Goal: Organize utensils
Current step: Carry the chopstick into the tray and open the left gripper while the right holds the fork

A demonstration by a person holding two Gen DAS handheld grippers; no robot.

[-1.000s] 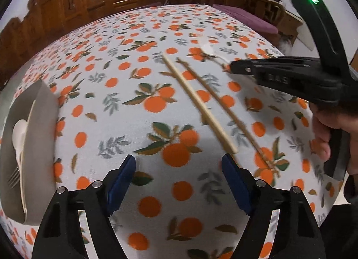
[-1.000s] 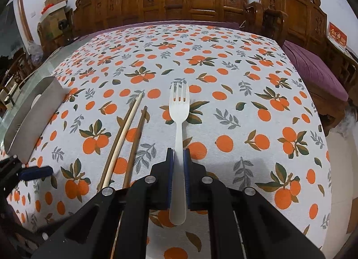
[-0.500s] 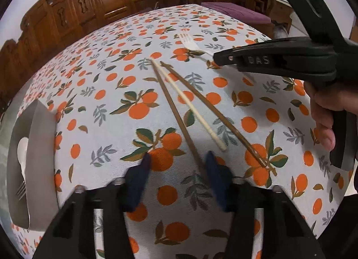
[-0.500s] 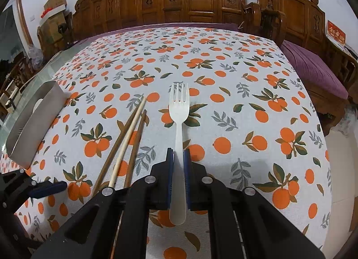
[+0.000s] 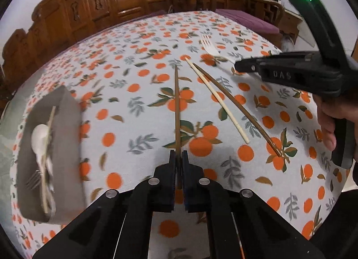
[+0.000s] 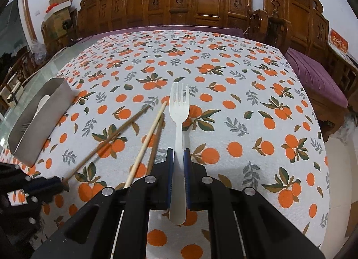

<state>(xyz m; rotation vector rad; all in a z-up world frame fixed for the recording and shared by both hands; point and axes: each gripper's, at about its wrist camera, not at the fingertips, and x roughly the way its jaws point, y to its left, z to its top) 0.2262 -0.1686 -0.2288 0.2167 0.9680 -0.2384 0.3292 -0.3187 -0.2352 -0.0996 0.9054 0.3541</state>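
The right gripper (image 5: 240,66), at the frame's right, bears raised letters "DAS" and clamps a white plastic fork (image 6: 178,129). The left gripper (image 5: 178,158), lower centre, has just clenched on a dark brown wooden chopstick (image 5: 177,111) between its jaws.

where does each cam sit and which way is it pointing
Left wrist: sits on the left tongs, aimed down across the table at the dark chopstick they grip; right tongs and a hand show at right.
Right wrist: sits on the right tongs, aimed down at the white fork they grip.
Shared: fork, chopsticks, grey holder.
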